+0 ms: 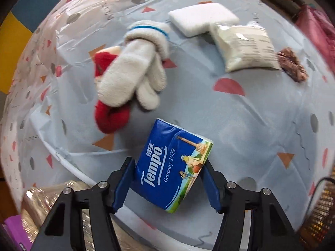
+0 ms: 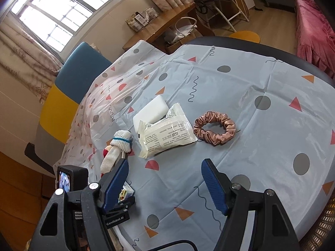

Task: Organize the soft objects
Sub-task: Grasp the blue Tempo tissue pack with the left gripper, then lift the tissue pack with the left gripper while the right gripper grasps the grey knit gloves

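Observation:
A blue Tempo tissue pack (image 1: 167, 167) lies near the table's front edge, and my left gripper (image 1: 167, 161) is shut on it, one blue pad against each side. Beyond it lies a pair of white knitted gloves (image 1: 134, 71) with red cuffs. Further back are a white foam block (image 1: 201, 18), a white wipes packet (image 1: 245, 46) and a pink-brown scrunchie (image 1: 293, 64). In the right wrist view my right gripper (image 2: 165, 167) hangs open over the cloth with nothing between its pads. The scrunchie (image 2: 213, 127), the wipes packet (image 2: 165, 136), the foam block (image 2: 150, 110) and the gloves (image 2: 117, 146) lie beyond it.
A round table carries a pale blue patterned cloth (image 2: 261, 146). A blue and yellow chair (image 2: 69, 87) stands at its far left and a pink bed (image 2: 314, 21) at the far right. A wicker basket (image 1: 320, 215) and a plastic-wrapped bundle (image 1: 41, 198) sit below the table's near edge.

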`<state>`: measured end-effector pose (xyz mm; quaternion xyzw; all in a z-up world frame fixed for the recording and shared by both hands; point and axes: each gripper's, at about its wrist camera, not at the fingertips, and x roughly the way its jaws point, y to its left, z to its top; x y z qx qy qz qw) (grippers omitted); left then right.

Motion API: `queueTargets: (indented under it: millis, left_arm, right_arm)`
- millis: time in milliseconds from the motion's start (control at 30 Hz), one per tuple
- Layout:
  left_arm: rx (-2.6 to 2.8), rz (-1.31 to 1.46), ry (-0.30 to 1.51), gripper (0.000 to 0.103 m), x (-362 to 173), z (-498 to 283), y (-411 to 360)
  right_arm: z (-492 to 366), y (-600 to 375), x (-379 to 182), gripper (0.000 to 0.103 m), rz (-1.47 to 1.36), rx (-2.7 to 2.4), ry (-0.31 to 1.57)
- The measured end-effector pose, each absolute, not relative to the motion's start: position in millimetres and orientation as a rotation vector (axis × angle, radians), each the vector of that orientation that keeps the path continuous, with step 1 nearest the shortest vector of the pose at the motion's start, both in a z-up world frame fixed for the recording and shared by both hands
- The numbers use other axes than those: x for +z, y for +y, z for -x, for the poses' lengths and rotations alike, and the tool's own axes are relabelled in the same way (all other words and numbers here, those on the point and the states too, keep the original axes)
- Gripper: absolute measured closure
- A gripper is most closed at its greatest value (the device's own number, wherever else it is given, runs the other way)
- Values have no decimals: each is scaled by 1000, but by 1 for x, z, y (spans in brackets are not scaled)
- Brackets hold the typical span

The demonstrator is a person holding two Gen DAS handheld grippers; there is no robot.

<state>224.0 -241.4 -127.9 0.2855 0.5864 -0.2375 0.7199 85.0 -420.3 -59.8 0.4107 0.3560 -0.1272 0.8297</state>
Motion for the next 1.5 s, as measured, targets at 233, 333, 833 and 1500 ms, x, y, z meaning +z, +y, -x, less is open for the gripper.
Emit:
queueTargets:
  millis: [233,333,833,1500]
  left_arm:
    - [-564,-488,1227,43,-110,-176,-230]
    - [-570,-417,1178,43,-98,-150,-219]
    - [-581,-317,940,43,-61,-77,-162]
    - [-515,-128,865,43,-10,-113,-118]
  right_arm:
    - [-88,-418,-63,30,-857,-264,772]
    - [-91,-415,-67,30,-854,-251,794]
    - [-113,-392,-90,30,-823,-132,947]
    - [-176,-355,-80,39,-745,44,978]
